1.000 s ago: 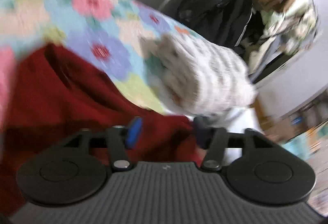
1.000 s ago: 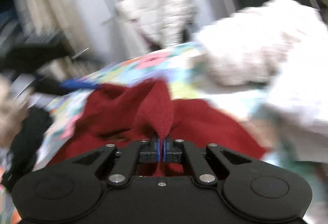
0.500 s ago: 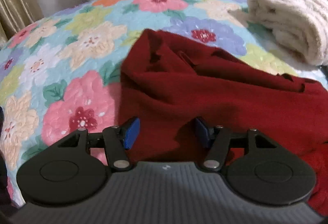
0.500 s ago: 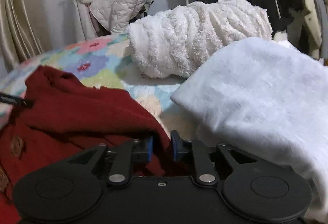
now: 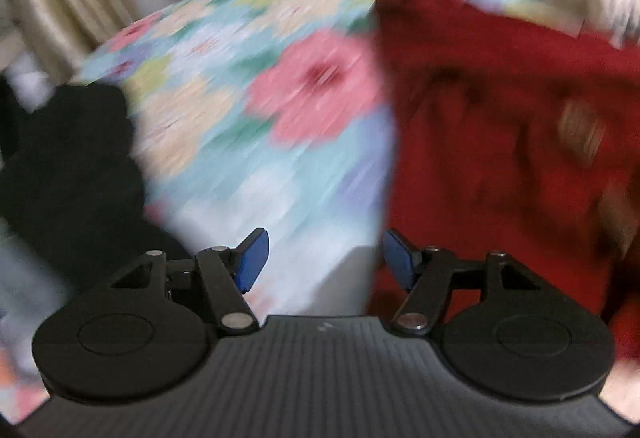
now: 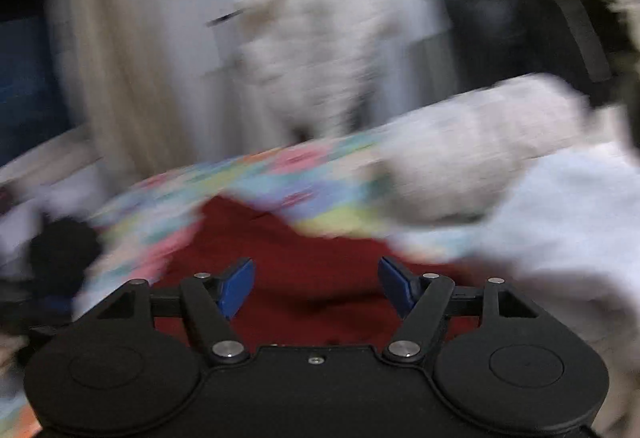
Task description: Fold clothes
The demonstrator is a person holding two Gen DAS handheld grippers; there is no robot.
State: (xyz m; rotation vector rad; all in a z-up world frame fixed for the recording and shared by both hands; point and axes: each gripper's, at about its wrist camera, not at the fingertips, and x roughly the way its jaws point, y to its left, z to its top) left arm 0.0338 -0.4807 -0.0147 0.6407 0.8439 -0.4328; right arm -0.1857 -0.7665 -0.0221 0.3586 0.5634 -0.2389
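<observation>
Both views are motion-blurred. A dark red knitted garment [image 5: 500,141] lies crumpled on the flowered bedspread [image 5: 248,109], filling the right half of the left wrist view. My left gripper [image 5: 323,260] is open with nothing between its blue pads, over the bedspread just left of the garment's edge. In the right wrist view the same red garment [image 6: 304,270] lies below and ahead of my right gripper [image 6: 316,284], which is open and empty above it.
A black cloth [image 5: 68,165] lies at the bed's left edge. A fluffy cream bundle [image 6: 472,149] and a white folded cloth [image 6: 560,222] sit to the right of the garment. A quilted cream jacket [image 6: 316,49] and curtains [image 6: 104,69] hang behind the bed.
My right gripper let go of the red garment and opened wide, then drew back. My left gripper swung left, off the garment and over the bare bedspread, staying open.
</observation>
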